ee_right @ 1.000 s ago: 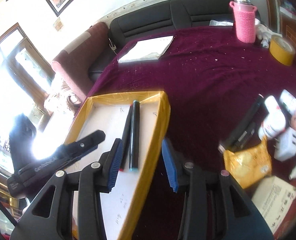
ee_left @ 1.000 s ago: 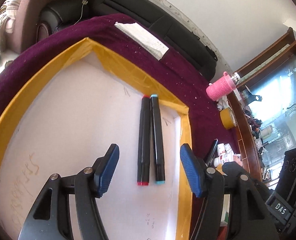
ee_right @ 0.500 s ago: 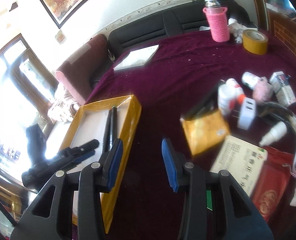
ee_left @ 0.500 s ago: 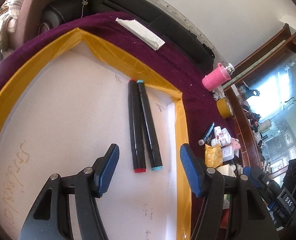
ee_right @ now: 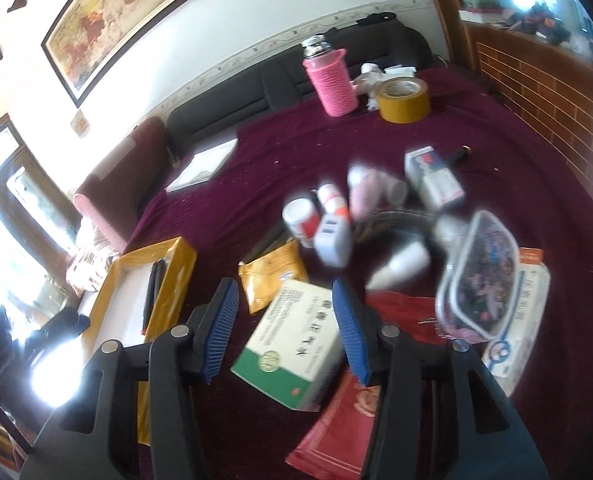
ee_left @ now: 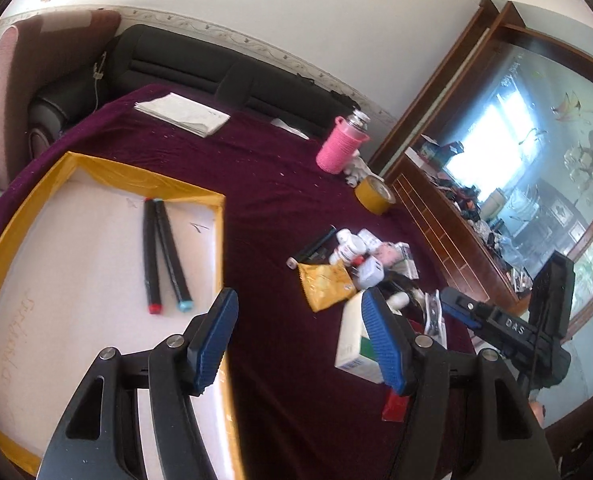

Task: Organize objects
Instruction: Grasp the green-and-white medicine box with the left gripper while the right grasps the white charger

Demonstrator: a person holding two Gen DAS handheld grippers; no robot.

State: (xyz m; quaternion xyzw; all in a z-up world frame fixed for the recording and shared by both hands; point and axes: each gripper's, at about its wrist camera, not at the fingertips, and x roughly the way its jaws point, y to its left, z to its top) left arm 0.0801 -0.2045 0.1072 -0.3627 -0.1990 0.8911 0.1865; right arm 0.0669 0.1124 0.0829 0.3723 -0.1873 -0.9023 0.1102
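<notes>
Blue ribbed pads frame the nearest thing in the right wrist view: the right gripper (ee_right: 286,328) hangs over a white-and-green medicine box (ee_right: 292,344), its jaws opening, with the box's upper part showing in the gap between them and neither pad pressing on it, so nothing is held. That box lies flat on the maroon tablecloth (ee_right: 496,152), its long axis running on a slant from the lower left of that view toward the upper right, skewed to the line between the pads; a wrist roll looks needed, by my reading, before the pads could meet its long sides. Just past it lies a yellow sachet (ee_right: 270,274), touching or nearly touching the box's far corner, and beyond that a blurred huddle of small bottles (ee_right: 316,220) and a charger. The left gripper (ee_left: 298,340) stands spread and empty above the cloth, the box (ee_left: 354,344) partly behind its right pad, so the right hand is the better placed. Off to the left sits the yellow-rimmed tray (ee_left: 220,240) with two black markers (ee_left: 162,256) lying side by side inside it, the likely place for sorted items. Farthest back stand the pink-sleeved flask (ee_right: 332,80) and the tape roll (ee_right: 403,100).
</notes>
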